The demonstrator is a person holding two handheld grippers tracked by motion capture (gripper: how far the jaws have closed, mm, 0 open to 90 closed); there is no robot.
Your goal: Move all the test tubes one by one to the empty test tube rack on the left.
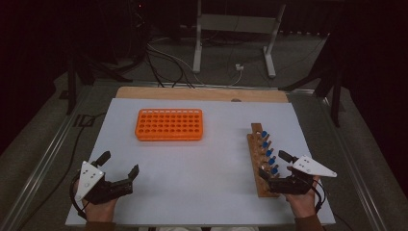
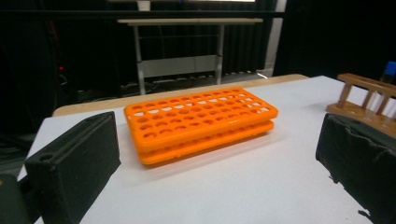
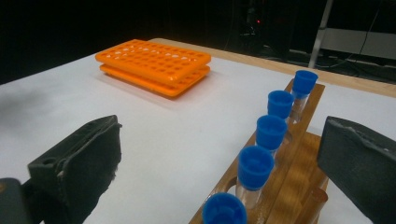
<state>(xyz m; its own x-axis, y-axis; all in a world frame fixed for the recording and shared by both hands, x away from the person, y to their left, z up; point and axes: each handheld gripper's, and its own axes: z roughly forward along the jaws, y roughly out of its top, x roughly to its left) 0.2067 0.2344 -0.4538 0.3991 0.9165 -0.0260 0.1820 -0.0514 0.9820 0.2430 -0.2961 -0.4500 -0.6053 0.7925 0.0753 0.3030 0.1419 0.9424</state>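
A wooden rack point(image 1: 260, 161) holding five clear tubes with blue caps point(image 3: 254, 166) lies on the white table point(image 1: 202, 178), directly in front of the right gripper point(image 1: 275, 169). In the right gripper view the row of caps runs away from between the two black jaws, the nearest cap just ahead of them and the farthest well beyond. The jaws stand wide apart, one on each side of the near end of the rack, and nothing is pressed between them.

Farther ahead of the right gripper, and off to its left, sits an orange tube tray point(image 1: 169, 124) full of empty round holes, well apart from the wooden rack.

The left gripper point(image 1: 120, 167) rests low near the person's edge of the table, held in the left hand point(image 1: 98, 204). Its jaws are also spread wide with nothing between them. In the left gripper view the orange tube tray lies straight ahead, and the wooden rack shows off to the right.

Beyond the table's far edge, cables point(image 1: 168, 60) lie on the dark floor beside a grey metal stand point(image 1: 235, 33).
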